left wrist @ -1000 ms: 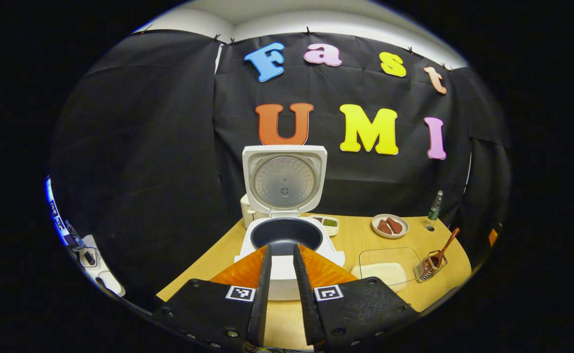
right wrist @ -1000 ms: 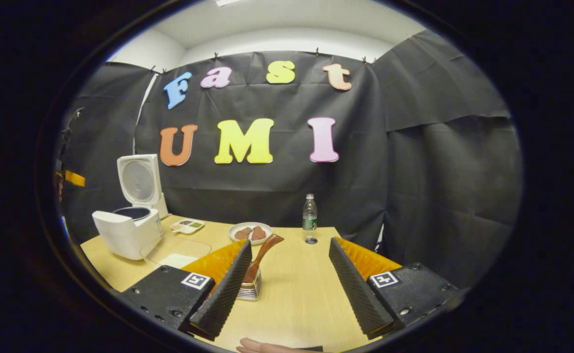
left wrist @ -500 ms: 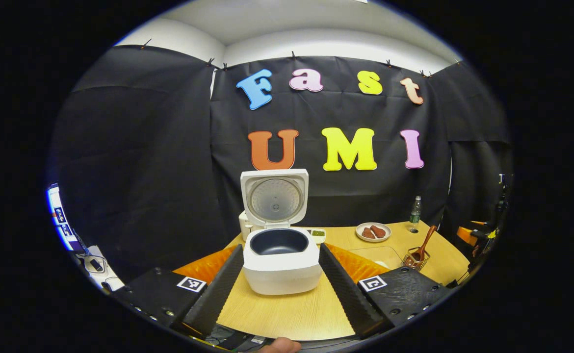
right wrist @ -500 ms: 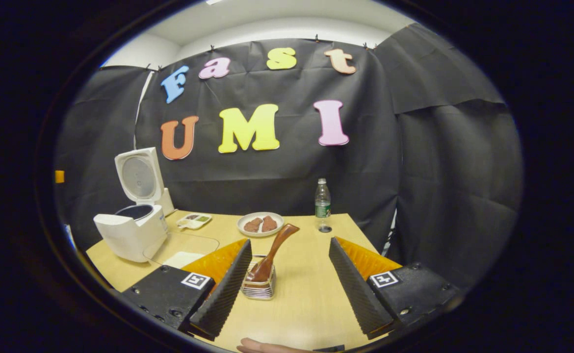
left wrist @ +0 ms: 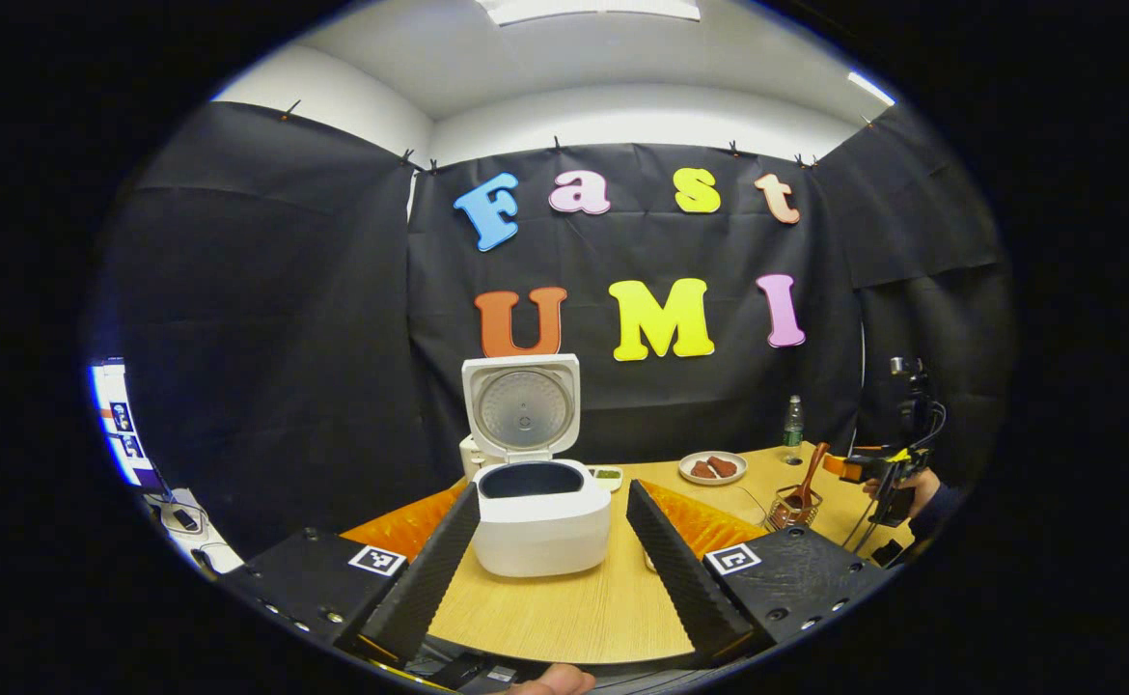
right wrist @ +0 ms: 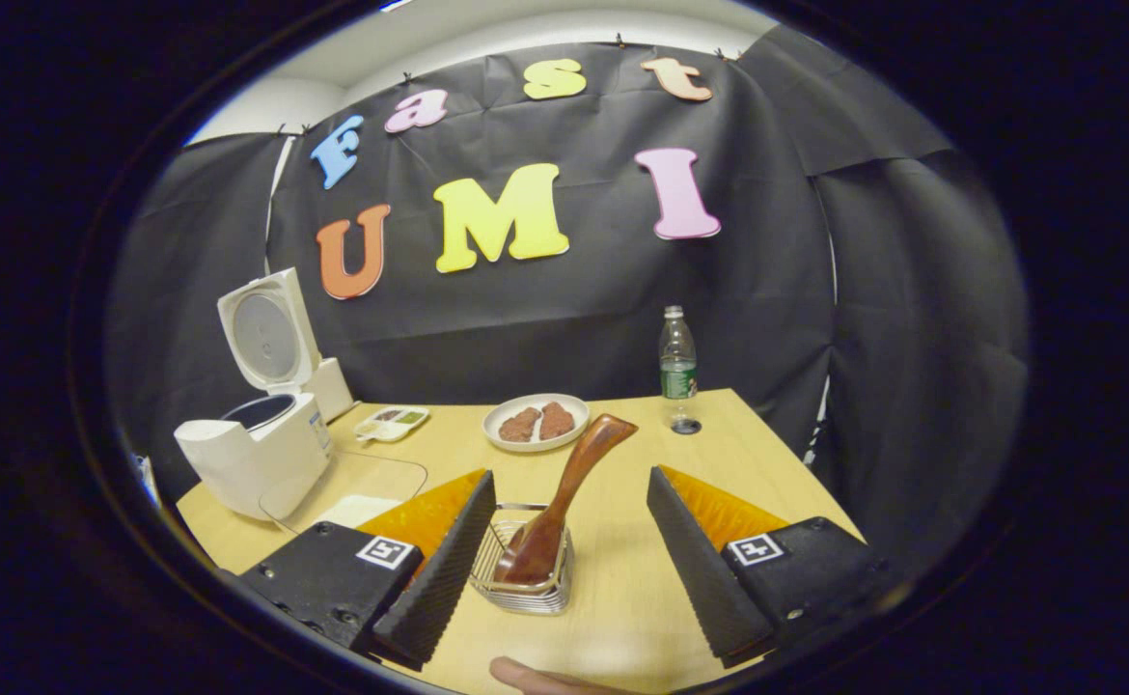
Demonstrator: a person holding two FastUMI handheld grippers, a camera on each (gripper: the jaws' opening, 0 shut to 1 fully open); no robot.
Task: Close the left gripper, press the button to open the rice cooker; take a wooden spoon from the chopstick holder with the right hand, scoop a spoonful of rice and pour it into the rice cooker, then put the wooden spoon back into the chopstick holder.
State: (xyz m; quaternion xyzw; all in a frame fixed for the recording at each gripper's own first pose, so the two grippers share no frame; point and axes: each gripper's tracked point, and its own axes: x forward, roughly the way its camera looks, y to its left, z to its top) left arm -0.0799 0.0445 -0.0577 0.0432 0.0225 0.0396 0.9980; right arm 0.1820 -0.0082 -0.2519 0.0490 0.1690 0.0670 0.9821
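Rice cooker (right wrist: 256,454) sat at 9 o'clock, lid up, smooth white plastic. Wooden spoon (right wrist: 564,502) stood tilted in the wire chopstick holder (right wrist: 523,569) at 6 o'clock. Your right gripper (right wrist: 564,560) was wide open, empty. Spoon looked light, stiff, glossy; grab mid-handle. Your left gripper (left wrist: 550,569) gaped too, empty.

Markers: square black-and-white coded tags sit on my left gripper (left wrist: 552,550) and right gripper (right wrist: 569,555), beside each jaw; not readable.
Bottle (right wrist: 677,367): label beyond my right jaws, too small.
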